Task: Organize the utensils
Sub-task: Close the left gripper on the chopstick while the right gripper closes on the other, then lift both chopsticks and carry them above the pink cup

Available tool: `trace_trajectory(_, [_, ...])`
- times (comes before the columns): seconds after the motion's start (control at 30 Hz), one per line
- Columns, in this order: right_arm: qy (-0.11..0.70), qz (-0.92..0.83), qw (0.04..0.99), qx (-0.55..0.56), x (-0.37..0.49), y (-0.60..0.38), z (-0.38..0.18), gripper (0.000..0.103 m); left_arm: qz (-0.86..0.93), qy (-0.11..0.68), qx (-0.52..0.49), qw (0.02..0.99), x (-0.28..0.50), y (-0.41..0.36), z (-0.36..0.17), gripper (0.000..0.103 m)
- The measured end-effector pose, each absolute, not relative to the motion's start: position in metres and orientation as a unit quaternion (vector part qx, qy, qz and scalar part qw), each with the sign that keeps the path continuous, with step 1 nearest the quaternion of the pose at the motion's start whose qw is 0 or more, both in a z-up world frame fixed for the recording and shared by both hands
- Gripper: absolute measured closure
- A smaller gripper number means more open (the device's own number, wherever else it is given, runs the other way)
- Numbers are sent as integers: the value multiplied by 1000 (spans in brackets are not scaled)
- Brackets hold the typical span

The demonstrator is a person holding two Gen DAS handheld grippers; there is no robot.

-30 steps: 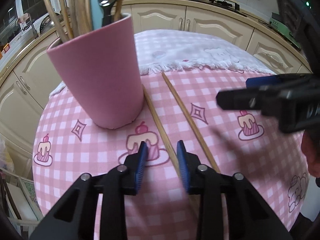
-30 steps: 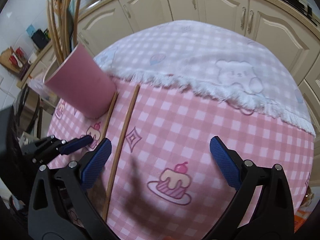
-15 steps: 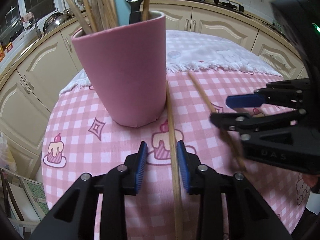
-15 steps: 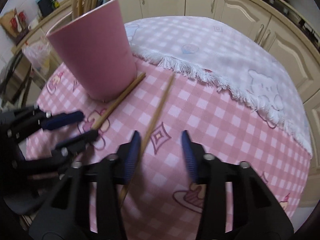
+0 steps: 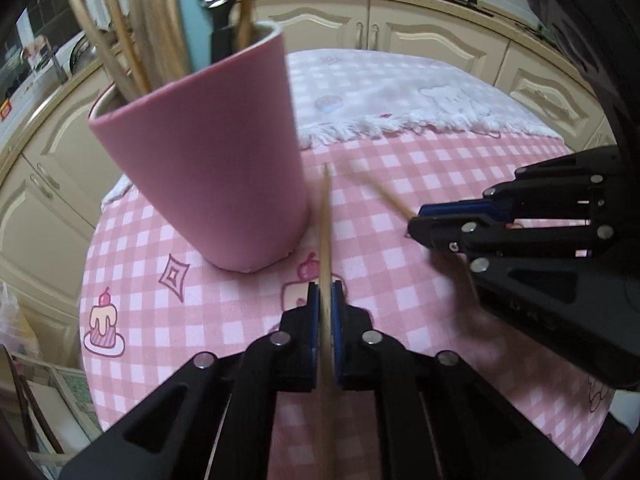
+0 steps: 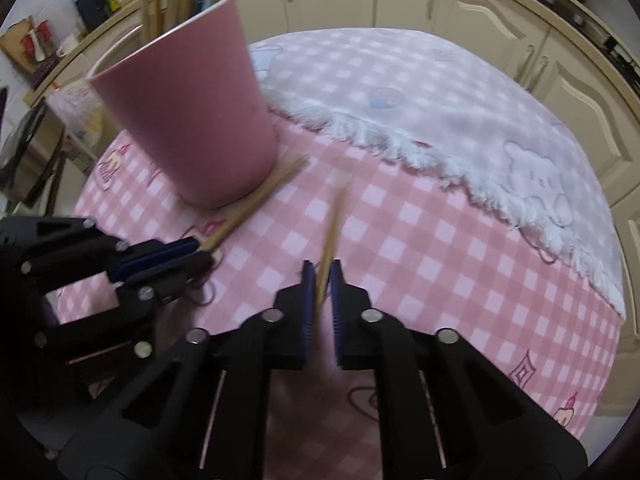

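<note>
Nearest the left wrist camera, the left gripper was clenched on a bamboo chopstick, blue pads pressed to both sides of it. That stick ran straight away from the camera along the fingers, its far tip just beside the base of the pink cup, the landmark here. To the right of the cup, the right gripper had closed around a second chopstick; motion blur hid whether its pads fully touched the wood. This stick also pointed away along the fingers, its far end tilted slightly right, clear of the cup. Both sticks lay low over the pink checked tablecloth. The cup stood upright, crowded with more chopsticks and a dark spoon. Beyond the cup lay a fringed white cloth, then cream cabinets.
</note>
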State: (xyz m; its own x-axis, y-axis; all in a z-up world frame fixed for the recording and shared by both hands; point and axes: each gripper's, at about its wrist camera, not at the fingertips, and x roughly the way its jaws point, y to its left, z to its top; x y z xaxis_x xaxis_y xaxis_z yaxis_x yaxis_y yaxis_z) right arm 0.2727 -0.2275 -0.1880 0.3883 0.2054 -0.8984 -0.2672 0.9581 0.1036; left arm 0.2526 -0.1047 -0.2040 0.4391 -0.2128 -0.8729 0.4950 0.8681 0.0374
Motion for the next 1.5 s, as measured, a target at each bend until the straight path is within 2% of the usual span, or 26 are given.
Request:
trace_trajectory(0.33, [486,195,846,102,252,-286,-164,97,-246,452,98,852,232,-99,-180,97])
trace_trajectory(0.67, [413,234,864,167,237,-316,-130,97,-265,367,67,889,210,-88,-137,97])
trace_trajectory(1.0, [302,257,899,186,240,-314,-65,97,-267,253,2,930,200,-58,-69,97])
trace_trajectory(1.5, [171,288,929,157,285,-270,17,97,-209,137,-41,967,250,-26,12,97])
